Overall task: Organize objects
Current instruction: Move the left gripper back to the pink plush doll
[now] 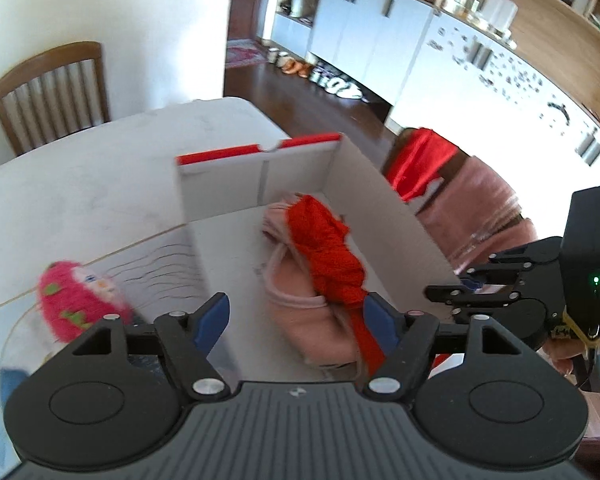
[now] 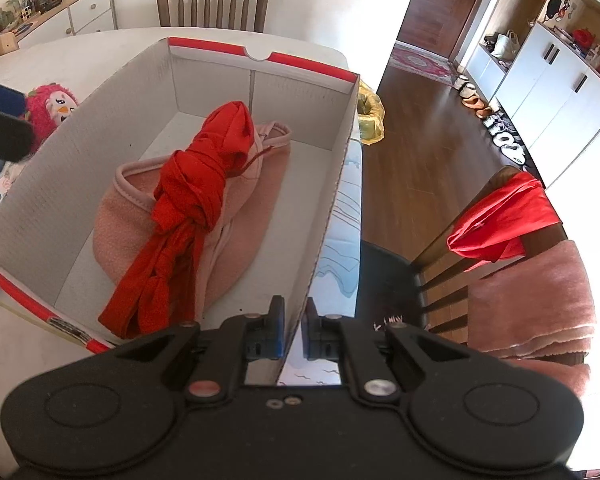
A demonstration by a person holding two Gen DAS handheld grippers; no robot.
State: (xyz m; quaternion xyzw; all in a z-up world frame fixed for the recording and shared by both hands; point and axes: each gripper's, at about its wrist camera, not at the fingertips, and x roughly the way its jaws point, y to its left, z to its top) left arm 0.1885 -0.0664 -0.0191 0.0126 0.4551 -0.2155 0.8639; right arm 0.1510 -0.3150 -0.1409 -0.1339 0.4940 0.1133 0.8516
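Note:
A white cardboard box (image 2: 332,184) with red rim stands on the table; it also shows in the left wrist view (image 1: 220,188). Inside lie a pink fleece garment (image 2: 120,216) and a knotted red cloth (image 2: 196,184), also seen in the left wrist view as pink garment (image 1: 300,312) and red cloth (image 1: 332,248). My right gripper (image 2: 294,332) is shut on the box's right wall near its front corner. My left gripper (image 1: 296,320) is open and empty above the box's near end. A pink plush toy (image 1: 76,304) lies left of the box, also visible in the right wrist view (image 2: 52,108).
A chair (image 2: 508,216) draped with red cloth and a pink towel stands right of the table. Another wooden chair (image 2: 214,0) is at the far side. A yellow bag (image 2: 370,116) sits past the box's far right corner. The white table (image 1: 80,176) extends left.

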